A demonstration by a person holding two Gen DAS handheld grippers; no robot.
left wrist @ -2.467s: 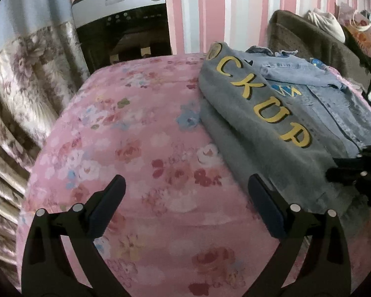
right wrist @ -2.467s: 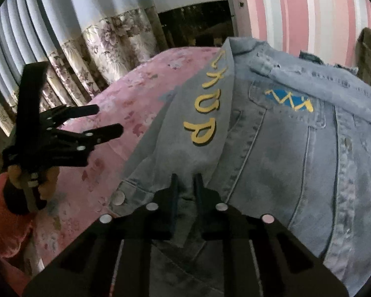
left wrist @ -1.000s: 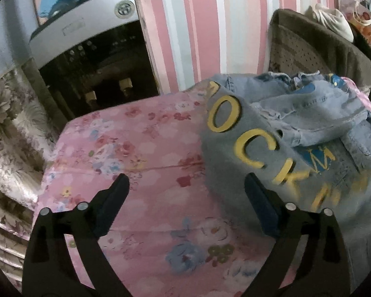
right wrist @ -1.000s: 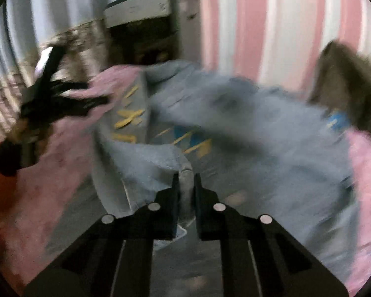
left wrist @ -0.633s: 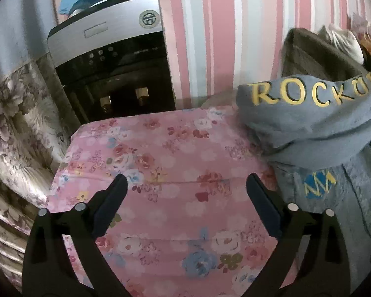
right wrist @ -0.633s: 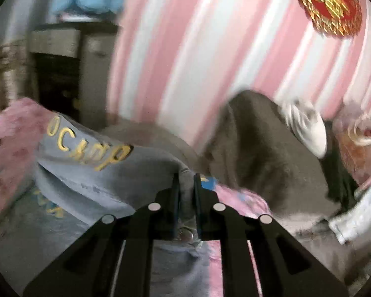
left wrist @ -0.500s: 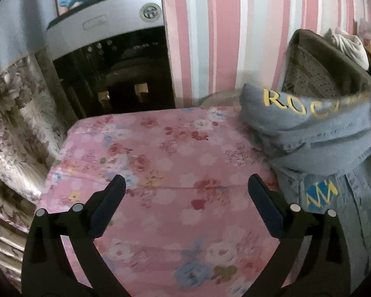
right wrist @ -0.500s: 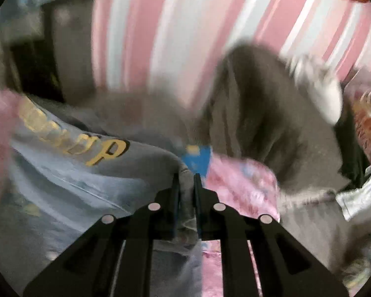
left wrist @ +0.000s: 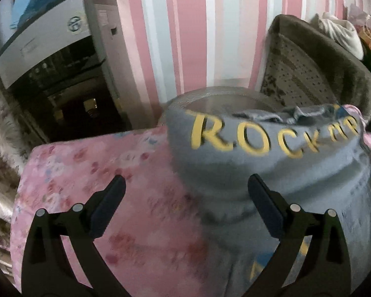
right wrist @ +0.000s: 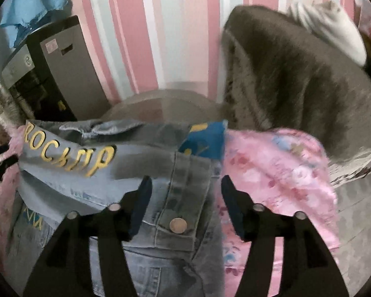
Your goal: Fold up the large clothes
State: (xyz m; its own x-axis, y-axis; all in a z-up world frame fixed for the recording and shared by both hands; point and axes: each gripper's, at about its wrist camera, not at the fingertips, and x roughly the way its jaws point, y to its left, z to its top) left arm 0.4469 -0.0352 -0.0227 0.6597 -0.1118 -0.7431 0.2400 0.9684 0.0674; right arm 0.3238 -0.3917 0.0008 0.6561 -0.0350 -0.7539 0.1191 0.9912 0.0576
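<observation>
A worktop (left wrist: 91, 173) covered in a pink floral cloth fills the lower part of both views. Behind it stands a wall of pink, white and pale grey stripes (left wrist: 175, 24). To the left, against that wall, is a water dispenser (left wrist: 52, 57) with a silver top panel and a dark recess, a blue bottle on top of it. To the right a grey-brown fuzzy blanket (right wrist: 291, 79) drapes over a piece of furniture, with a white garment (right wrist: 334, 29) lying on its upper edge. A floral curtain shows at the far left edge of the left wrist view.

The denim jacket (left wrist: 296, 178) lies on the right half of the worktop, near the far edge. One sleeve is folded across the body so that its yellow letters, reading roughly "ROCKUP" (left wrist: 259, 141), run sideways along the top. The sleeve's cuff (right wrist: 183, 198), with a metal button, rests on the jacket front near a blue and yellow patch (right wrist: 205, 138).

The left tool (left wrist: 185, 203) stands wide with nothing between its pads, hanging above the worktop at the jacket's left edge. The right tool (right wrist: 184, 198) is opening; the cuff lies between its pads, and they do not press on it.
</observation>
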